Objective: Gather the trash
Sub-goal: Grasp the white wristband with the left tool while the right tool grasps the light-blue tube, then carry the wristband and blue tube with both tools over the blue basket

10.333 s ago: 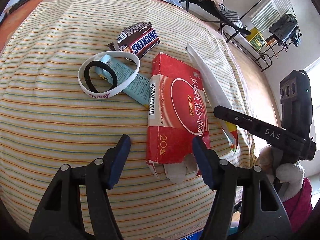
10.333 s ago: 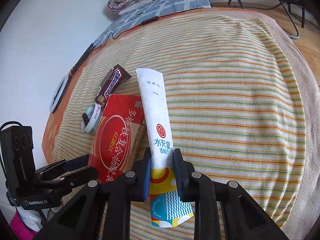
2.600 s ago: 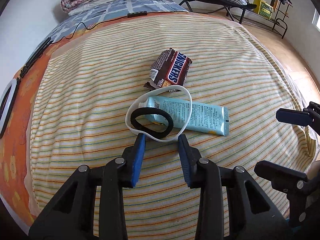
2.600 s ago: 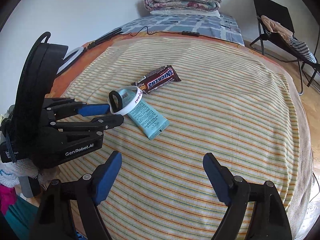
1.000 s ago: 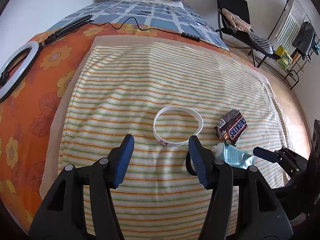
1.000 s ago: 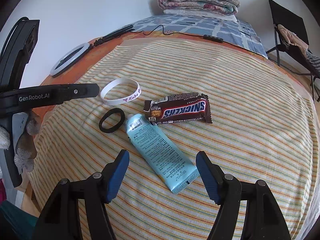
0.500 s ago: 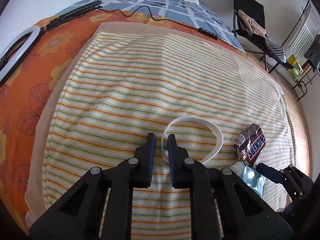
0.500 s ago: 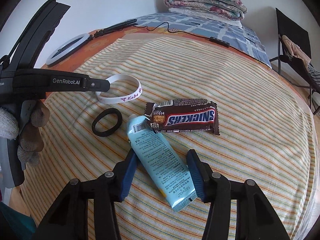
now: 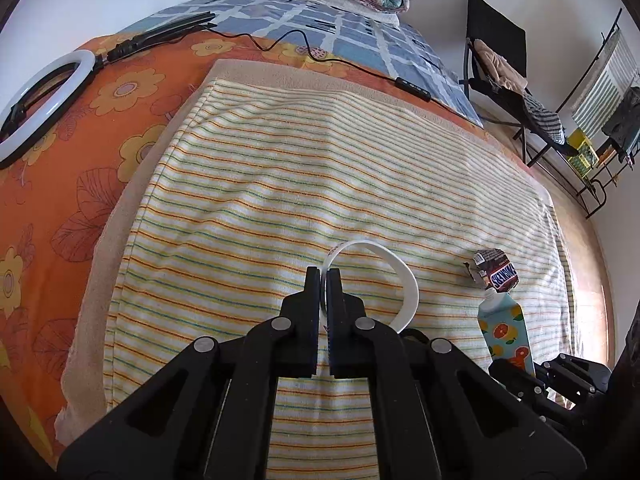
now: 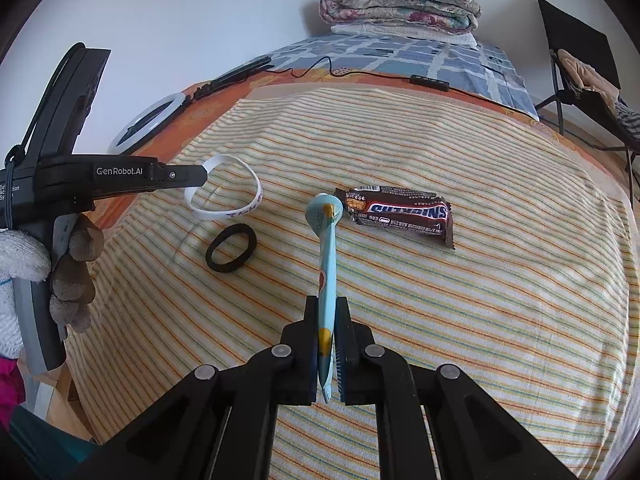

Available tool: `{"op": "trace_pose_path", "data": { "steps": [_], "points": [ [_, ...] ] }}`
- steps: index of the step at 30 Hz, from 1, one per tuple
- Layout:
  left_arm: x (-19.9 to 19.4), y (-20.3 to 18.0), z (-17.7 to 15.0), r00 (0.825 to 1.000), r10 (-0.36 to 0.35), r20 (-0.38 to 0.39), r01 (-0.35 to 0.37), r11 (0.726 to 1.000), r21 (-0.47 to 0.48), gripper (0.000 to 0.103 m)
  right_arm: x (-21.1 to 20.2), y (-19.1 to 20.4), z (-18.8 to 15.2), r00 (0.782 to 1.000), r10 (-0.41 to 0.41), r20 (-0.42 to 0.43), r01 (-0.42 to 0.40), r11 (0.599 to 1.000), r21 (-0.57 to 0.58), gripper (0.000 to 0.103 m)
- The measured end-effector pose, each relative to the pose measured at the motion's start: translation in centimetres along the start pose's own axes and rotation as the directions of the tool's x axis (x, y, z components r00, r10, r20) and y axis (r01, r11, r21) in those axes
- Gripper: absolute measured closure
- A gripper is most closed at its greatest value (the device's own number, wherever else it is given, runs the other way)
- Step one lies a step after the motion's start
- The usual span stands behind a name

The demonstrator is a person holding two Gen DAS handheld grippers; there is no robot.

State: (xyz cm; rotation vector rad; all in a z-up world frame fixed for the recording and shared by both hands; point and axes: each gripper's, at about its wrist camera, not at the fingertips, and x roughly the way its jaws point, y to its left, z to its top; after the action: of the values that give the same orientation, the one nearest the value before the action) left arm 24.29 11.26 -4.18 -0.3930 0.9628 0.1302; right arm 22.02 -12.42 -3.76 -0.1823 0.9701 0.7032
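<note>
Now pinching: left gripper (image 9: 324,276) clamped on wristband (image 9: 406,280), right gripper (image 10: 326,320) clamped on tube (image 10: 326,248), both barely lifted. Thin edge grips; could slip out mid-carry.

Reads "GenRobot.AI" in white on the black left gripper (image 10: 188,176), at the left of the right wrist view. Shows "SNICKERS", upside down, on the brown candy wrapper (image 10: 400,214) mid-frame. Says "Kobe" in purple on the white wristband (image 10: 240,210). Other small print too tiny to read.
</note>
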Motion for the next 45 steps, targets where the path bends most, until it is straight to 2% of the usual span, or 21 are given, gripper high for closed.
{"op": "trace_pose_path", "data": {
  "steps": [9, 18, 32, 40, 45],
  "points": [
    [-4.0, 0.0, -0.7, 0.999, -0.013, 0.046, 0.011, 0.999, 0.043, 0.102, -3.8, 0.5, -0.4, 0.998, -0.021, 0.052, 0.021, 1.000, 0.005, 0.099],
    [-9.0, -1.5, -3.6, 0.995, -0.046, 0.083, 0.035, 0.991, 0.127, 0.102, -8.0, 2.7, -2.8, 0.998, -0.022, 0.060, 0.021, 1.000, 0.015, 0.099],
    [-16.6, -5.3, -11.5, 0.988, -0.131, 0.087, 0.104, 0.959, 0.264, 0.102, -14.6, 5.9, -9.5, 0.998, 0.003, 0.059, -0.004, 1.000, 0.021, 0.099],
    [-19.2, -5.7, -17.1, 0.987, -0.146, 0.059, 0.122, 0.946, 0.301, 0.102, -17.8, 6.6, -13.8, 0.998, 0.027, 0.051, -0.029, 0.998, 0.047, 0.099],
    [-19.6, -6.0, -20.4, 0.989, -0.140, 0.040, 0.119, 0.936, 0.331, 0.102, -18.2, 7.1, -16.5, 0.999, 0.034, 0.026, -0.035, 0.998, 0.055, 0.099]
  ]
}}
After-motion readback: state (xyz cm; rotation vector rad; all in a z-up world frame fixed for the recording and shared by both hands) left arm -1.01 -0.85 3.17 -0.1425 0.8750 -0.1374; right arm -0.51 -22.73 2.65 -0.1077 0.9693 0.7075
